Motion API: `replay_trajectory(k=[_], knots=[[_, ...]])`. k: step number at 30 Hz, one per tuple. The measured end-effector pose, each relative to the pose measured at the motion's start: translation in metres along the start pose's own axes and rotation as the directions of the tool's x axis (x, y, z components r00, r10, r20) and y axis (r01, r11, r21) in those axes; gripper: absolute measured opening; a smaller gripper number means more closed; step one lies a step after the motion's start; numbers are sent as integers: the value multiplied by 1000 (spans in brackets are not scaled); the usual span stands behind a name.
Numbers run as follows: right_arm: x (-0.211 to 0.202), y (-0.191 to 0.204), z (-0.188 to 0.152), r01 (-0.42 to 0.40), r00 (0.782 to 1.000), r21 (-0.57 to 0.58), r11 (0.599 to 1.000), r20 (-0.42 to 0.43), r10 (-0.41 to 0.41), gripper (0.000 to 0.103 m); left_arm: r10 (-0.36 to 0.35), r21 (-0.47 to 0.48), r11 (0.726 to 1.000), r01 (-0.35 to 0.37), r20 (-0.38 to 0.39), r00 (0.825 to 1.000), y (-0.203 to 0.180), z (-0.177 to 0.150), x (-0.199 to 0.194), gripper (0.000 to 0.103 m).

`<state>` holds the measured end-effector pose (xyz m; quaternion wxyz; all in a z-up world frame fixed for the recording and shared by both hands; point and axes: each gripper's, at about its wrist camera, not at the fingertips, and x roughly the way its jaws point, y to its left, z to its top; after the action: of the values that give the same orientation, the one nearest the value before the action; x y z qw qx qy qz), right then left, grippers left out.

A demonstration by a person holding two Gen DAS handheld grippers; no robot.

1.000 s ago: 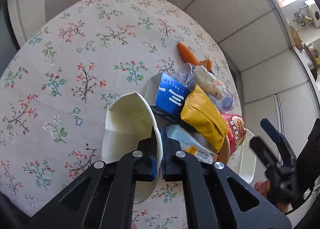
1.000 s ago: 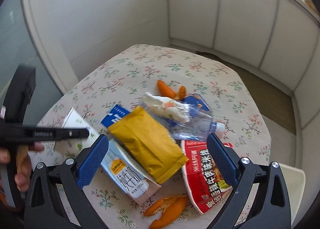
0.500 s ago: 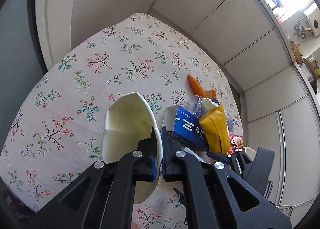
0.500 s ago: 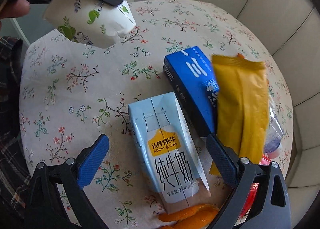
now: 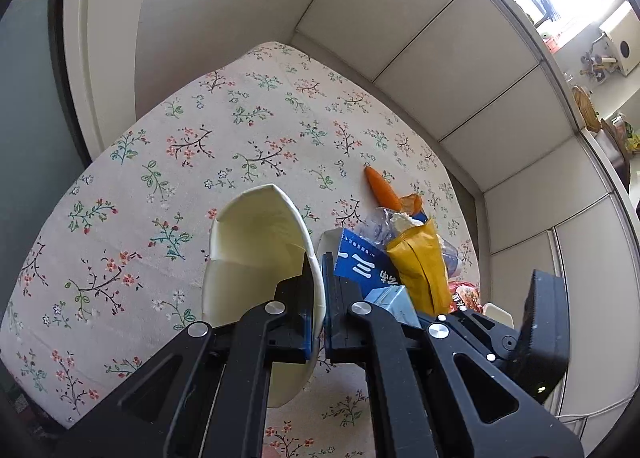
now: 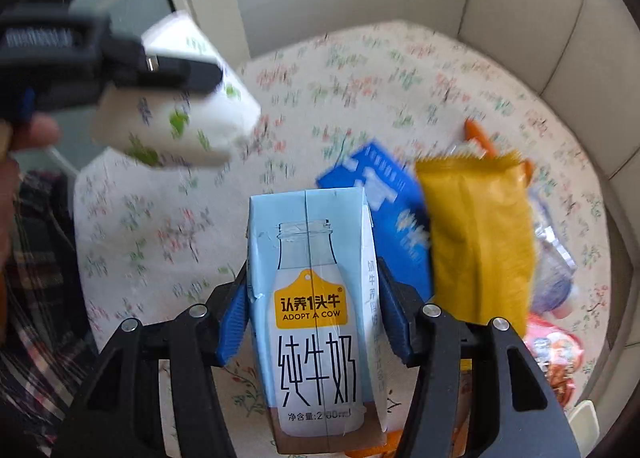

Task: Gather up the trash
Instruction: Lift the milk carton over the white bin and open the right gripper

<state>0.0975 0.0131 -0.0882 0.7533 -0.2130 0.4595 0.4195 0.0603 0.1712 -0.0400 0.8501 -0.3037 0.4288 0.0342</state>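
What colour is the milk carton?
Light blue, with a yellow label; the milk carton shows best in the right wrist view.

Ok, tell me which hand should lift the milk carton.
Right. The right gripper already has its blue pads on both sides of the milk carton, while the left gripper is clamped on the paper cup and has no room.

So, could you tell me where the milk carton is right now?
In the right wrist view, the milk carton sits between the right gripper's fingers, left of the blue box.
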Motion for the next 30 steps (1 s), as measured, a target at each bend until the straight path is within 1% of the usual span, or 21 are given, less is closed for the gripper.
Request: replay_trajectory(k=[3,5,10,11,15,18,22,24,30], knots=[[-31,-5,15,37,995,58,998,90,-42,56,-2,22,1000,1,48,999,-11,4,-11,3],[-52,-13,24,71,986,105,992,145,-86,56,-4,38,999,1,86,996,-20,7,-20,3],[-94,-37,43,110,953,229,967,252,-168,56,-26,37,999,20,158,987,-34,16,-38,3],[-104,-42,47,126,943,251,960,270,-194,56,-29,39,999,22,170,985,-37,18,-41,3],[-139,-54,53,200,894,330,923,323,-309,57,-42,54,998,31,218,975,-54,27,-53,3],[-159,-67,54,213,863,395,894,353,-362,57,-57,74,996,40,247,967,-70,35,-59,3],[-185,-82,52,266,797,473,840,383,-467,57,-92,111,992,63,281,955,-94,42,-65,3],[-196,-87,49,275,770,504,819,394,-502,57,-106,137,988,69,292,950,-108,43,-66,3],[-230,-101,33,307,664,601,737,420,-619,57,-155,197,976,96,306,939,-144,38,-63,3]])
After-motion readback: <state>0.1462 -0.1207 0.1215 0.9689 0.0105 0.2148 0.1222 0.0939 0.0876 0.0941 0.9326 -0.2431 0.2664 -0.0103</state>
